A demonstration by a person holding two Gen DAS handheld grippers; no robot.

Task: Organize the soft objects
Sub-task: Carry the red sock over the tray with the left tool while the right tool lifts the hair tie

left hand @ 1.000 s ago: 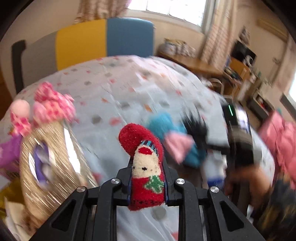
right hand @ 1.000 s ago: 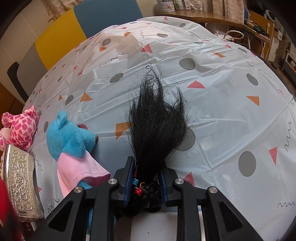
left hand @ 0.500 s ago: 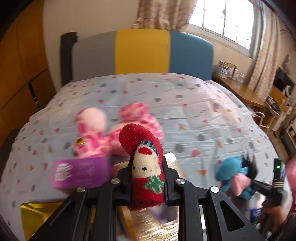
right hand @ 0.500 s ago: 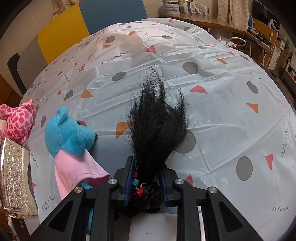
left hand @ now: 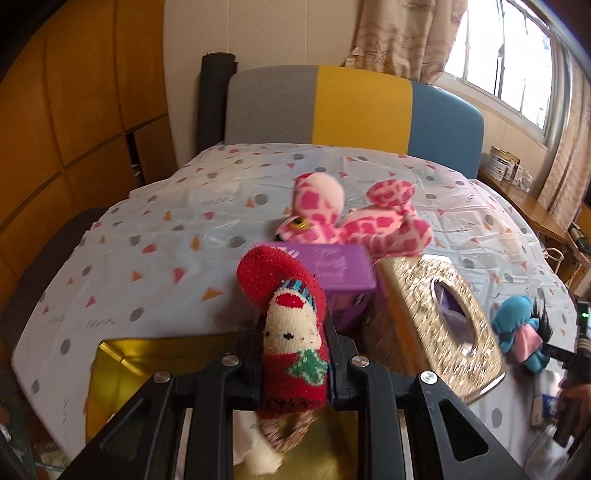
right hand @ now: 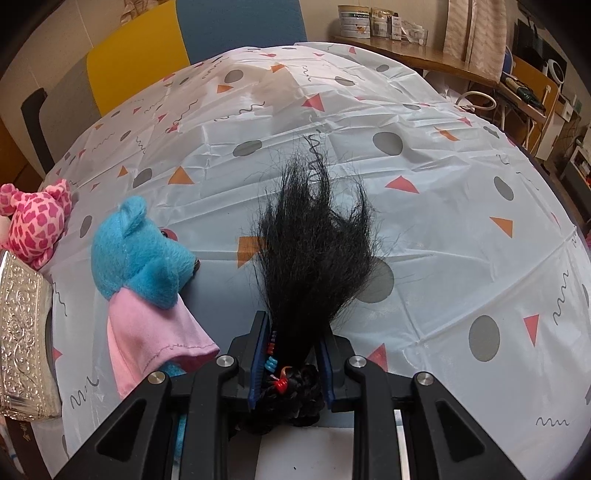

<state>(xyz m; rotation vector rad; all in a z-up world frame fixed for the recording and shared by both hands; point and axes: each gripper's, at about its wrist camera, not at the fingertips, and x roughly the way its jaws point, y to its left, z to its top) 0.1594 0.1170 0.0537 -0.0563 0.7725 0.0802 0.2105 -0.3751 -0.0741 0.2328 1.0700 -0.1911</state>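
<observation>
The left hand-held gripper [left hand: 295,354] is clamped on a fuzzy red Christmas sock [left hand: 286,325] — knitted with a cream face and a green tree — held above a shiny gold box [left hand: 122,369]. The right hand-held gripper [right hand: 291,363] pinches a wispy black hair tuft [right hand: 314,258] with coloured beads over the glossy patterned cloth [right hand: 443,221] — beside a plush blue bear [right hand: 144,254] in pink cloth.

A home is showing here: curtains [left hand: 402,33] are hanging by a window [left hand: 509,62], a wardrobe [left hand: 74,110] is lining the wall, and a cluttered desk [right hand: 461,70] is standing behind the table [right hand: 369,221].
</observation>
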